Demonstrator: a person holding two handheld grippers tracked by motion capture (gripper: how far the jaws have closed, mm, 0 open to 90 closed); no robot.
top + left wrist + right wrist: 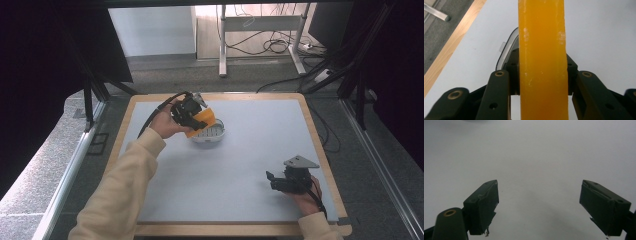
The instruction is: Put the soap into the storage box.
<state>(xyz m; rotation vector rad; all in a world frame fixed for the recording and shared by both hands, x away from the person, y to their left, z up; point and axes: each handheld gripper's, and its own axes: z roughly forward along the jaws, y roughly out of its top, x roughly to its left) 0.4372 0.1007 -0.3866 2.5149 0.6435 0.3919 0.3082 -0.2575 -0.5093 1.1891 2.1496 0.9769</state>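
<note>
Clearly the step in hand is a carry-and-place: the left gripper (196, 116) has its jaws closed on an orange bar (203, 122), likely soap, and holds it just above a small white dish (210, 133) near the far left part of the grey table (250, 165). In the left gripper view the bar (543, 60) runs straight up between the two black jaws, pinched on both flat sides, and a curved edge of the dish (505, 53) peeks out behind it on the left. From the high view the bar looks tilted over the dish, and whether its lower edge already touches the slotted tray cannot be told. The right gripper (281, 181) rests low near the near right corner of the table, well apart from the dish; the right gripper view shows its jaws spread wide over bare grey surface with nothing between them. The next move, by this reading, calls for lowering the bar until it sits flat in the dish, then easing the jaws apart gently so the bar neither sticks to a pad nor tips the light dish.
</note>
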